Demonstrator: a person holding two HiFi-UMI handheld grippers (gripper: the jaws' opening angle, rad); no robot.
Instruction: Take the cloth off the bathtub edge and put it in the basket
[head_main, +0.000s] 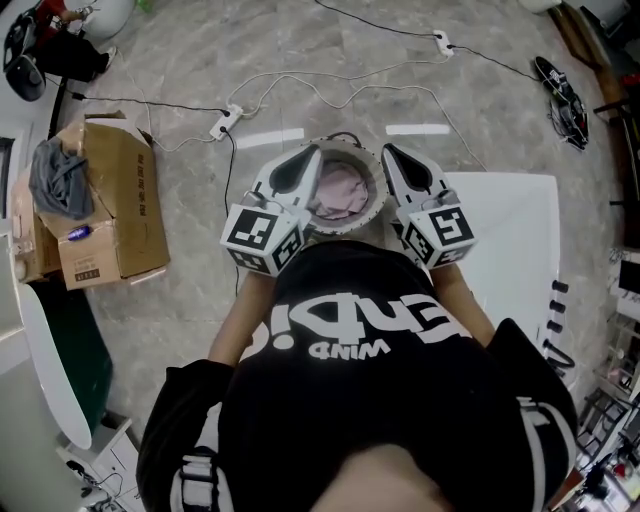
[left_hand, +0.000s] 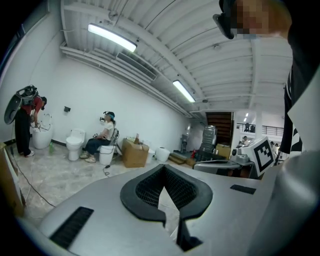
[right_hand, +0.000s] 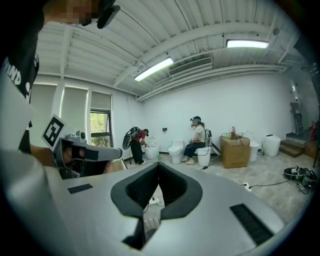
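Black shirt with white lettering (head_main: 370, 400), worn by the person holding the tools: fills the lower half of the head view.

Left gripper, grey body with a black-and-white marker cube (head_main: 312, 152): left of centre; claw together, pad tips meeting in its own view; just beside the basket's left rim.

Right gripper, same build (head_main: 390, 152): right of centre; claw together; just beside the basket's right rim.

Round white perforated basket (head_main: 378, 195): centre of the frame, between the two grippers.

Pale pink crumpled cloth (head_main: 343, 190): lying inside the basket, apart from both claws.

White bathtub (head_main: 510, 240): right of centre, near the basket.

Open brown cardboard box (head_main: 120, 210): left edge, on the floor, with a grey fabric bundle (head_main: 58, 180) at its upper-left end.

White power strip with trailing white cables (head_main: 225, 122): upper left of centre, beyond the basket.

Grey marble-patterned floor (head_main: 300, 50): across the upper frame.

Seated person wearing a headset (right_hand: 197, 135): by the far wall, centre of the right gripper view, next to a white toilet (right_hand: 176, 150).
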